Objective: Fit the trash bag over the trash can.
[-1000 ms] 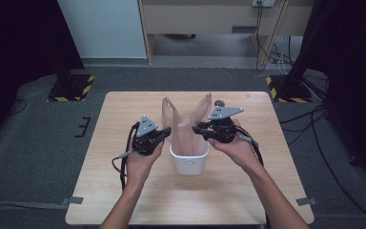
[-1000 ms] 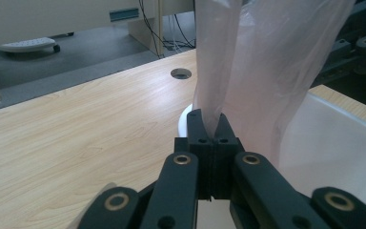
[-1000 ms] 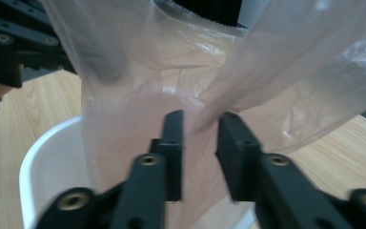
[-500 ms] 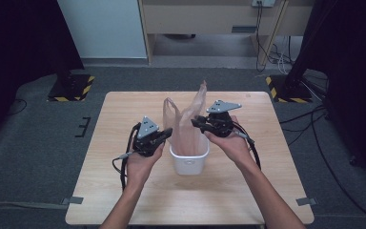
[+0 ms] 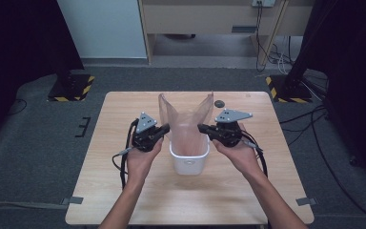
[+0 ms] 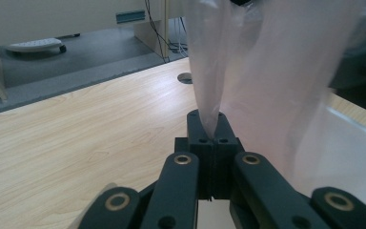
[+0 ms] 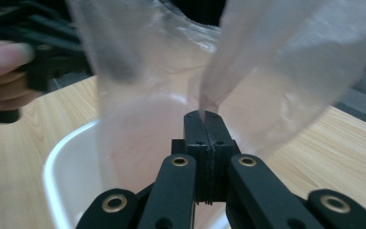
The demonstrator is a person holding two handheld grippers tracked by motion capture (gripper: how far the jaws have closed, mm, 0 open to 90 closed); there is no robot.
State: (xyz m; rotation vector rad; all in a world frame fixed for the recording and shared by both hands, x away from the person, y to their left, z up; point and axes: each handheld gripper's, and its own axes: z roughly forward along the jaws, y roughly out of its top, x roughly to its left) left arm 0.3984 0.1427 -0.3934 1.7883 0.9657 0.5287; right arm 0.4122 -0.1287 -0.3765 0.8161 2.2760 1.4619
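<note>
over the bin, both grippers pinch bag.

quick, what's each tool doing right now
Left tool: closed, pinching one edge of the plastic bag above the white bin.
Right tool: closed, pinching the bag's other edge.

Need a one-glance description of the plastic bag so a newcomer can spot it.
On the wooden table, find the white bin at its middle, between the left gripper and right gripper. The plastic bag rises out of it: thin, see-through, pinkish, with two upright flaps, each side pinched by a gripper.
</note>
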